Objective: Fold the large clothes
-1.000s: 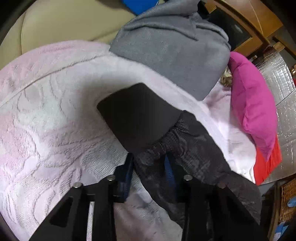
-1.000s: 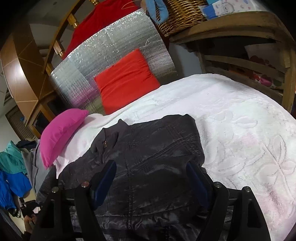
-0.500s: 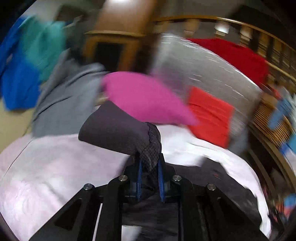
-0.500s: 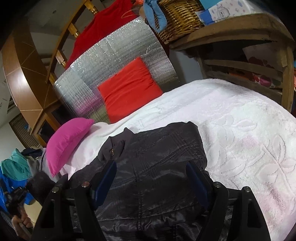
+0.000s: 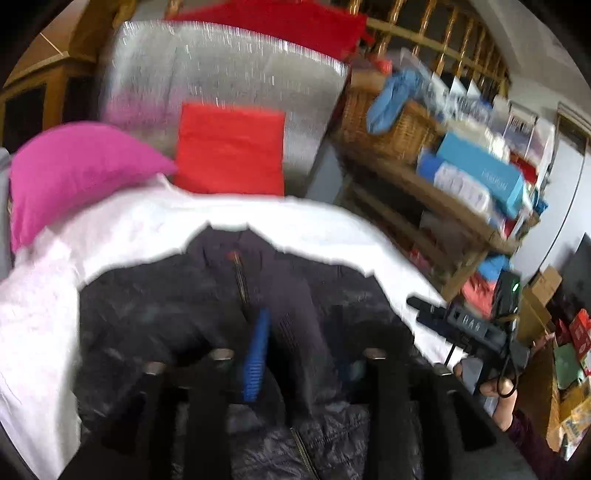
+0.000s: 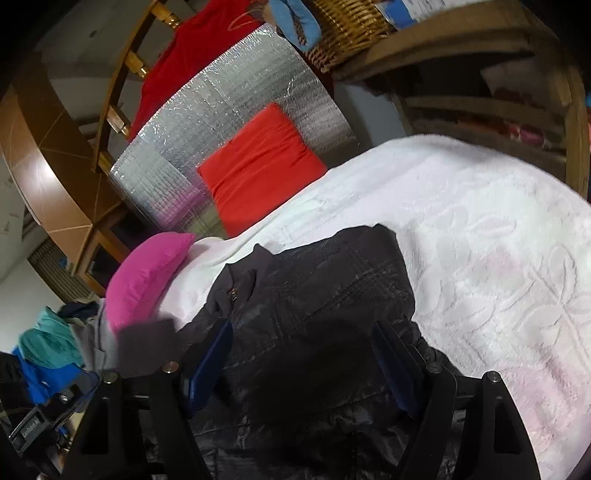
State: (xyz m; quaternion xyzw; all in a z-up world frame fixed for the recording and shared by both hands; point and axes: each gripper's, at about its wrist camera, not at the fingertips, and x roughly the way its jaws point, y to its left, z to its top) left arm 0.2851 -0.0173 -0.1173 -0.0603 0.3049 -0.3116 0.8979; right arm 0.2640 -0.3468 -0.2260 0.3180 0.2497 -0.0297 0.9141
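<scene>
Most of both views is filled by a bed with a pale pink-white blanket [image 6: 491, 258] that has a raised flower and leaf pattern. On it lies a dark quilted jacket [image 6: 325, 295], spread flat with its collar and zipper toward the head of the bed. A magenta pillow [image 6: 147, 277] rests at the blanket's far edge, and a red cushion [image 6: 258, 166] leans against a silver foil panel [image 6: 221, 122] behind the bed. Above the panel a red cloth [image 5: 280, 22] hangs over a wooden railing. Beside the bed stands a wooden shelf [image 5: 454, 221] with a wicker basket [image 5: 388, 125] and blue and white boxes on it. In the right wrist view, a pile of grey, teal and blue clothes [image 6: 55, 343] sits past the magenta pillow.

The left gripper [image 5: 295, 339] hovers over the jacket's front; a dark sleeve of the jacket runs between its blue fingers [image 5: 258, 343], and the jaws stand narrow, closed on this sleeve, though the view is blurred. The right gripper [image 6: 306, 358] is low over the jacket, its jaws wide apart and holding nothing.
</scene>
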